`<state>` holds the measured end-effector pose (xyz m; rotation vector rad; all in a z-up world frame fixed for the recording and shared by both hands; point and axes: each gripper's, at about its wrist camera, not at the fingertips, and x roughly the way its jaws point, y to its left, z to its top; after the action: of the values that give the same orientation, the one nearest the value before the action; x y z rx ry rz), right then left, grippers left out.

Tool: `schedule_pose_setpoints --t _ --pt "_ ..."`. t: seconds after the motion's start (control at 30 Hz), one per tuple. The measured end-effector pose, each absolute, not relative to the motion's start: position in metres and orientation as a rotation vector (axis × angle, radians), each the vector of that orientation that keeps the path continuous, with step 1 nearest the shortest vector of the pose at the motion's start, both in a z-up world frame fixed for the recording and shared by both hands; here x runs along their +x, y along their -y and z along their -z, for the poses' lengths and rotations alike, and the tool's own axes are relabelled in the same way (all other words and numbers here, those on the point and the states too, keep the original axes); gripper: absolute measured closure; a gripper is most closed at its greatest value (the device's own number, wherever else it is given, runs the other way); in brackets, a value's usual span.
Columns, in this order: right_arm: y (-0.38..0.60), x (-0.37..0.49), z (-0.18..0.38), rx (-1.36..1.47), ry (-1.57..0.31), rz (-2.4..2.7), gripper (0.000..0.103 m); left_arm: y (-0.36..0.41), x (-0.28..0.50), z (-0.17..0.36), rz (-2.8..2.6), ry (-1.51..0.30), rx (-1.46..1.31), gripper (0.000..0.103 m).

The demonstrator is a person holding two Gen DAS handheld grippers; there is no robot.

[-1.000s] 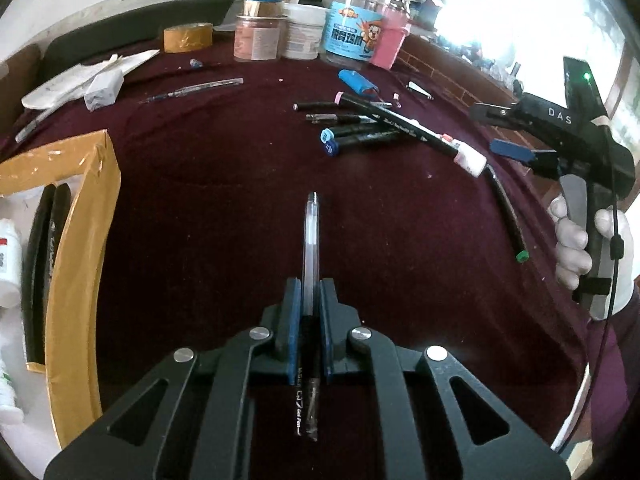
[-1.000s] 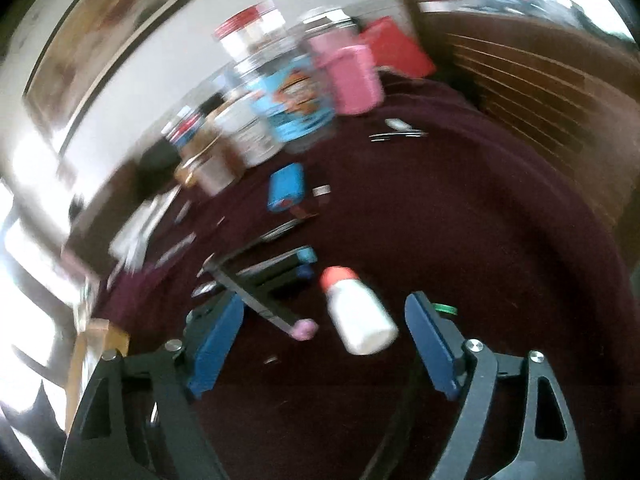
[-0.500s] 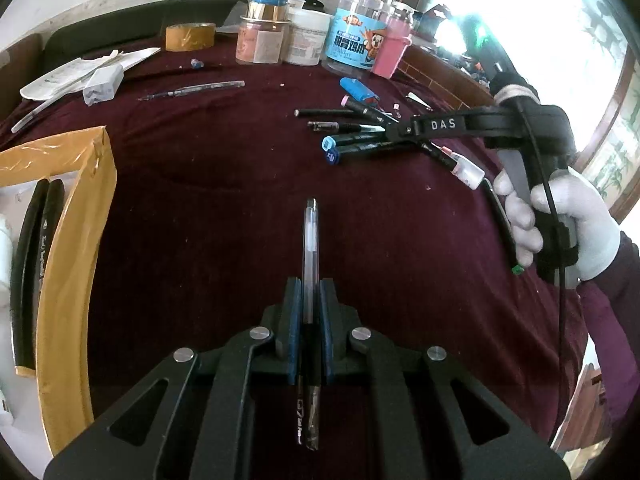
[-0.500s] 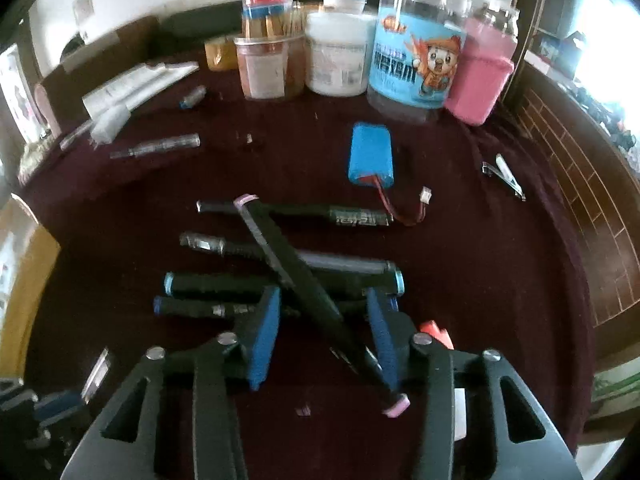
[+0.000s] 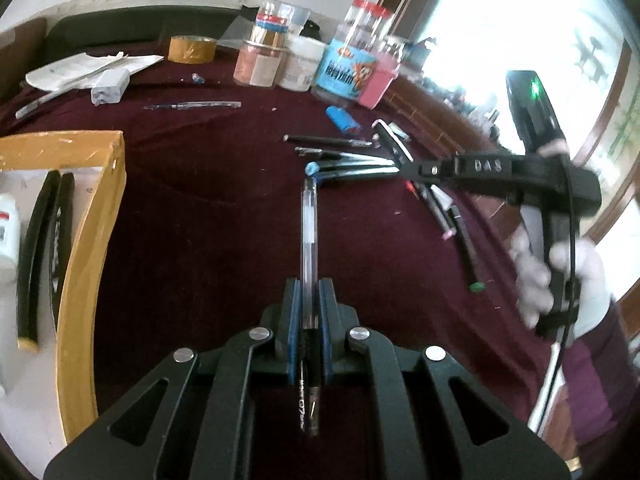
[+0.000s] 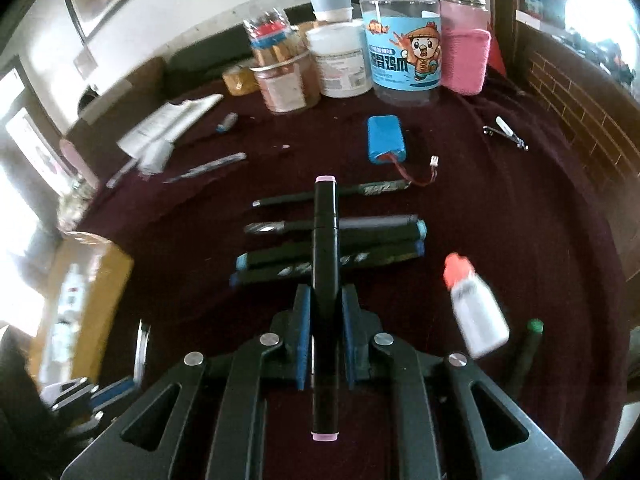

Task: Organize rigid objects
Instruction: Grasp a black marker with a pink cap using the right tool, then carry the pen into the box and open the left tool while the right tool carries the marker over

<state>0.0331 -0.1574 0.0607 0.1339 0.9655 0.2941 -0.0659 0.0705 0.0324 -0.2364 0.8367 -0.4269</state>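
Note:
My left gripper (image 5: pixel 307 304) is shut on a clear pen (image 5: pixel 309 232) that points forward over the maroon tablecloth. My right gripper (image 6: pixel 325 312) is shut on a black marker with pink end caps (image 6: pixel 325 240), held lengthwise above a row of black markers (image 6: pixel 340 260) lying crosswise. In the left wrist view the right gripper (image 5: pixel 404 168) reaches in from the right over the same marker pile (image 5: pixel 352 164). A yellow-edged box (image 5: pixel 88 240) stands at the left with black items inside.
Jars and bottles (image 6: pixel 400 60) stand along the far edge. A blue battery pack (image 6: pixel 386 138), nail clippers (image 6: pixel 506 136), a small white bottle with a red cap (image 6: pixel 476 316) and a green-capped marker (image 6: pixel 526 344) lie nearby. Tape roll (image 5: pixel 191 49) and papers (image 5: pixel 80 68) lie far left.
My right gripper has swung in over the marker pile and closed on the pink-capped black marker. My left gripper still holds the clear pen and has shifted slightly.

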Motion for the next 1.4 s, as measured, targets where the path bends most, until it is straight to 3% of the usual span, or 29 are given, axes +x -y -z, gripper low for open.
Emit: schedule_pose_setpoints --t 0.37,0.73,1.07,1.4 --pt "0.113 -0.033 -0.09 0.184 -0.902 -0.461 0.09 -0.114 -0.126 -0.085 0.437 -0.644 -0.332 0.097" --pt "0.005 -0.066 -0.099 0.174 -0.922 -0.679 0.09 -0.231 -0.178 -0.103 0.277 -0.55 -0.438 0.096" --pt "-0.089 -0.068 -0.067 0.151 -1.034 -0.799 0.09 -0.317 -0.175 -0.076 0.121 -0.667 -0.468 0.096" --pt "-0.16 -0.048 -0.042 0.17 -1.154 -0.85 0.09 -0.345 -0.131 -0.052 0.072 -0.8 -0.479 0.096"
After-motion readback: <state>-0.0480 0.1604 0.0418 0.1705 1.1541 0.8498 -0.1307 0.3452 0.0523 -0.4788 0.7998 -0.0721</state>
